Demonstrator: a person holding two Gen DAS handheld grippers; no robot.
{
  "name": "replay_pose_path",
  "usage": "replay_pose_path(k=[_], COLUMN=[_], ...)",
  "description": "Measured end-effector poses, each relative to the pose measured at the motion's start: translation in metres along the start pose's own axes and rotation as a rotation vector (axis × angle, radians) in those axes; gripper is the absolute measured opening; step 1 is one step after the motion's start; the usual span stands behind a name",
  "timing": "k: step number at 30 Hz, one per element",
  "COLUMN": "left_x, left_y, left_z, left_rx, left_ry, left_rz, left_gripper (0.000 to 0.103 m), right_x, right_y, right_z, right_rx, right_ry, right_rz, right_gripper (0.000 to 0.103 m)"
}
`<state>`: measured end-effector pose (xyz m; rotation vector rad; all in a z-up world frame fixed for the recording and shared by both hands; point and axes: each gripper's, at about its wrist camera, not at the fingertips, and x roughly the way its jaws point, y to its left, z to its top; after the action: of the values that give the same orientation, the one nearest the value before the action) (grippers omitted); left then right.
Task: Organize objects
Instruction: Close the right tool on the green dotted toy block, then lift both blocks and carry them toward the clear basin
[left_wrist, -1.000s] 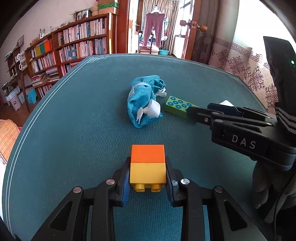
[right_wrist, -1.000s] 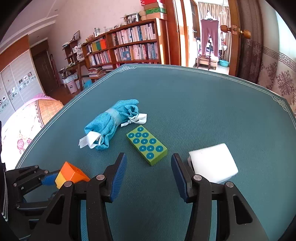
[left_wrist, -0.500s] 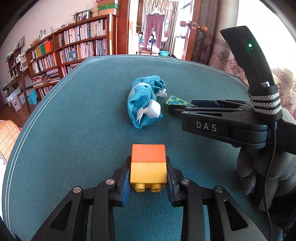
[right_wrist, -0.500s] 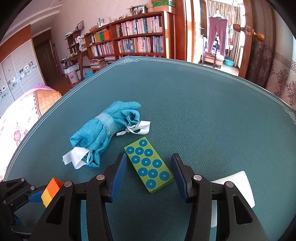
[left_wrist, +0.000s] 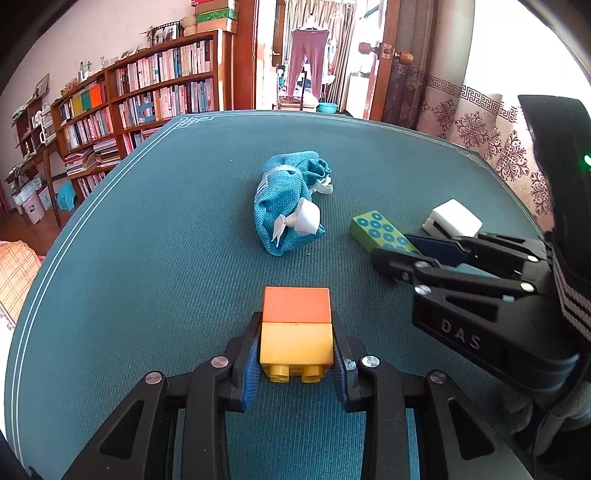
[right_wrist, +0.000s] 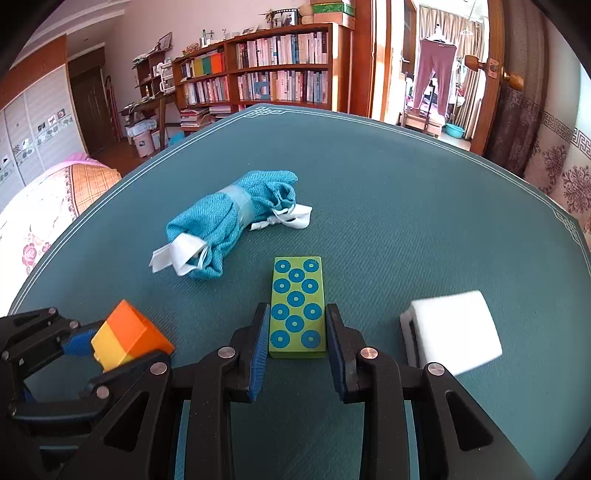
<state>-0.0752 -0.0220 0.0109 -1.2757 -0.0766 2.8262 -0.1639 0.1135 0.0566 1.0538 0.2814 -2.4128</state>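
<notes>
An orange-on-yellow brick stack (left_wrist: 295, 325) (right_wrist: 129, 336) sits in my left gripper (left_wrist: 295, 326) (right_wrist: 118, 350), which is shut on the yellow brick just above the teal table (left_wrist: 166, 258). A flat green block with blue circles (right_wrist: 297, 306) (left_wrist: 380, 230) lies on the table between the blue pads of my right gripper (right_wrist: 297, 332) (left_wrist: 393, 249). The right jaws are closing, and both pads touch the block's long sides at its near half. In the left wrist view the right gripper reaches in from the right and hides the block's near end.
A rolled blue cloth bundle with white straps (left_wrist: 284, 214) (right_wrist: 225, 225) lies beyond both grippers at the table's middle. A white foam block (right_wrist: 454, 332) (left_wrist: 456, 219) sits just right of the right gripper. Bookshelves and a doorway stand behind the table's far edge.
The right gripper moved forward over the green block, which now lies straight between its pads, and the jaws closed in on it. The left gripper and its bricks stayed still.
</notes>
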Motion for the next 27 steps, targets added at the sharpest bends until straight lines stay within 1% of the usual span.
replay_pose_path(k=[4,7,10,13,16,19,27], left_x=[0.0,-0.001,-0.003,-0.005,-0.006,-0.006,-0.007], left_y=[0.0,-0.002,-0.003,-0.004,-0.008,-0.011,-0.016], left_z=[0.0,0.0,0.0,0.001,-0.001,-0.001,-0.003], left_rx=[-0.001,0.003,0.005,0.007,0.018,0.032,0.048], left_ry=[0.0,0.0,0.001,-0.001,-0.002,0.001,-0.001], left_rz=[-0.001,-0.004,-0.025,-0.048,-0.058,-0.063,-0.067], left_gripper=[0.034,0.034,0.034,0.034,0.034,0.034,0.034], right_x=[-0.019,-0.032,-0.045,-0.058,-0.067,-0.075,-0.078], right_y=[-0.002,-0.008,-0.013,-0.012,-0.014,-0.02,-0.031], right_z=[-0.023,-0.039,-0.054,-0.067,-0.079,-0.086,-0.086], right_rx=[0.01,0.052,0.083,0.084,0.108,0.137,0.203], right_ry=[-0.002,-0.005,-0.008,-0.011,-0.001,-0.004,-0.014], right_rz=[-0.016,-0.022,-0.034,-0.059,-0.082,-0.115,-0.103], right_gripper=[0.03,0.03,0.03,0.03,0.03,0.03,0.032])
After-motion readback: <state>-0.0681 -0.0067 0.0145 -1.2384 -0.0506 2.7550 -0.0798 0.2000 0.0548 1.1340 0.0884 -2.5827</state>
